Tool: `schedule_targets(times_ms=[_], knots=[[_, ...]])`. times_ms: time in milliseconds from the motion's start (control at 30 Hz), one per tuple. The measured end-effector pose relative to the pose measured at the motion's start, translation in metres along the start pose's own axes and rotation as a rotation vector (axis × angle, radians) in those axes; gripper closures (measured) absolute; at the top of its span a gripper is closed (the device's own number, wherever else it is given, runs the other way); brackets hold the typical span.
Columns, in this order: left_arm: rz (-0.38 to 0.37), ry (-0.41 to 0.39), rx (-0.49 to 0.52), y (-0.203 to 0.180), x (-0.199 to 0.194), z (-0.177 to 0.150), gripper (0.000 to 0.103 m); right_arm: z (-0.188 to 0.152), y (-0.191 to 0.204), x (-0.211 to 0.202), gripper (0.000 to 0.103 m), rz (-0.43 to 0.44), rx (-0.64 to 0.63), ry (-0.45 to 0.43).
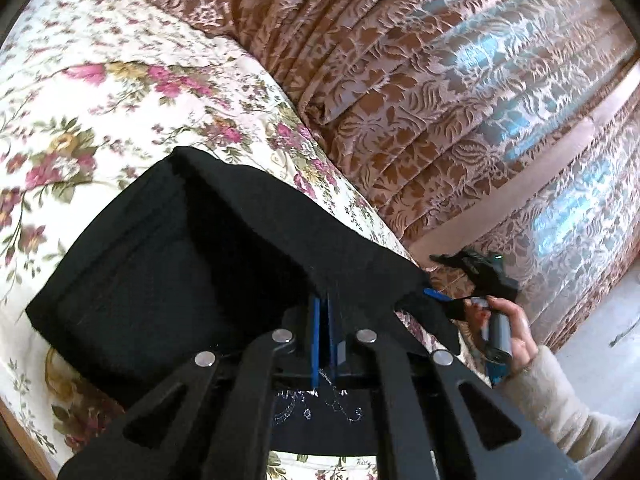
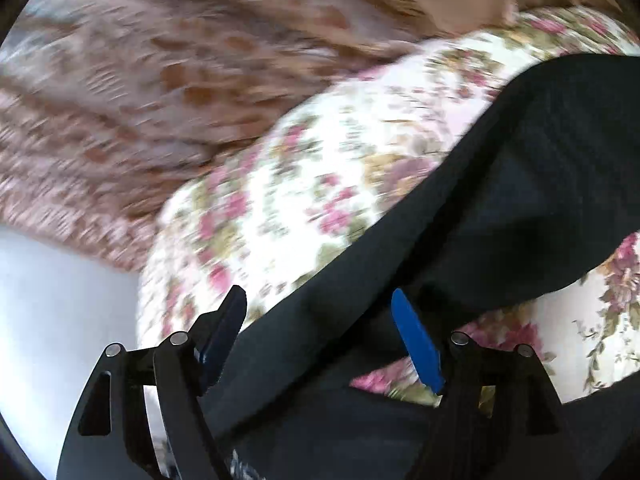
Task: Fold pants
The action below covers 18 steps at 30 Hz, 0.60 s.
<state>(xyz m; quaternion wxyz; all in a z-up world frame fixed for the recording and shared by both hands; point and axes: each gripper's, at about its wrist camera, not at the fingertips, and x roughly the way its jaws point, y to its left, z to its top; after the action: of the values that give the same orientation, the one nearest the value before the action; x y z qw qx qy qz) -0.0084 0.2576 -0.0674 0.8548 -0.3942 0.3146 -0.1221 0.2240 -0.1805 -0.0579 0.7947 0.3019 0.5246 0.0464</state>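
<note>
The pants [image 1: 168,256], one black pair, lie part-folded on the floral bedspread [image 1: 100,92], a squarish dark stack near the bed's edge with a brown patterned curtain [image 1: 420,80] hanging just beyond. The left gripper [image 1: 324,300] has its two blue pads pressed together on the near edge of the cloth, which runs taut from the pinch up to a raised ridge; I'd say it is clamped there so that the top layer can be carried over, or held down while the other side is sorted out. The right gripper [image 2: 320,340] is a different matter: its two blue-faced fingers [image 2: 416,344] stand wide apart, with a band of black cloth running between and under them, and neither pad presses on it, so it grips nothing. From the left view you can see it off to the right, near the corner of the pants, with a hand [image 1: 508,332] in a pale fluffy sleeve around its handle. The right view is smeared with blur, so how the cloth lies beneath it I cannot tell for sure. My guess is the fold is midway, one side secured and the other corner waiting to be caught. By count: one pair of pants, two grippers, one hand in sight.
</note>
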Motion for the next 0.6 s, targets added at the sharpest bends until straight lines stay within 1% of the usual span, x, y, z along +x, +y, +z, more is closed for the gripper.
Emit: schedule_targets(times_ms=[33, 67, 100, 133, 200, 233, 267, 300, 333, 367, 400, 433, 467, 533, 600], knots=[[-0.001, -0.003, -0.008, 0.002, -0.001, 0.000, 0.101, 0.007, -0.004, 0.007, 0.029, -0.052, 0.025, 0.007], [0.002, -0.004, -0.009, 0.004, -0.001, 0.001, 0.101, 0.011, -0.007, 0.011, 0.029, -0.084, 0.048, 0.004], [0.004, -0.002, -0.007, 0.004, 0.000, 0.002, 0.101, 0.017, -0.013, 0.015, 0.029, -0.103, 0.071, -0.003], [0.005, 0.002, -0.005, 0.004, 0.001, 0.002, 0.101, 0.021, -0.017, 0.020, 0.030, -0.102, 0.072, -0.001], [0.004, 0.024, 0.000, 0.003, 0.005, 0.003, 0.100, 0.026, -0.023, 0.025, 0.045, -0.112, 0.082, -0.004], [0.021, 0.027, 0.010, 0.002, 0.007, 0.003, 0.100, 0.028, -0.029, 0.026, 0.047, -0.098, 0.101, -0.013], [0.052, 0.027, 0.026, 0.000, 0.009, 0.002, 0.100, 0.029, -0.030, 0.026, 0.056, -0.072, 0.105, -0.012], [0.065, 0.032, 0.029, 0.001, 0.010, 0.002, 0.099, 0.031, -0.031, 0.027, 0.071, -0.036, 0.098, -0.011], [0.068, 0.039, 0.018, 0.003, 0.012, 0.000, 0.093, 0.031, -0.029, 0.025, 0.078, -0.022, 0.078, -0.021], [0.061, 0.048, -0.003, 0.007, 0.015, -0.001, 0.088, 0.030, -0.026, 0.022, 0.088, -0.011, 0.058, -0.032], [0.056, 0.064, -0.027, 0.012, 0.018, -0.004, 0.078, 0.030, -0.021, 0.021, 0.091, -0.008, 0.043, -0.038], [0.060, 0.082, -0.044, 0.015, 0.021, -0.006, 0.069, 0.029, -0.017, 0.018, 0.091, -0.013, 0.014, -0.045], [0.060, 0.097, -0.054, 0.017, 0.025, -0.009, 0.064, 0.028, -0.015, 0.017, 0.093, -0.014, 0.002, -0.047], [0.066, 0.111, -0.068, 0.018, 0.030, -0.014, 0.044, 0.027, -0.014, 0.012, 0.093, -0.001, -0.009, -0.049], [0.116, 0.106, -0.054, 0.017, 0.033, -0.017, 0.042, 0.028, -0.016, 0.011, 0.093, 0.010, -0.002, -0.048]])
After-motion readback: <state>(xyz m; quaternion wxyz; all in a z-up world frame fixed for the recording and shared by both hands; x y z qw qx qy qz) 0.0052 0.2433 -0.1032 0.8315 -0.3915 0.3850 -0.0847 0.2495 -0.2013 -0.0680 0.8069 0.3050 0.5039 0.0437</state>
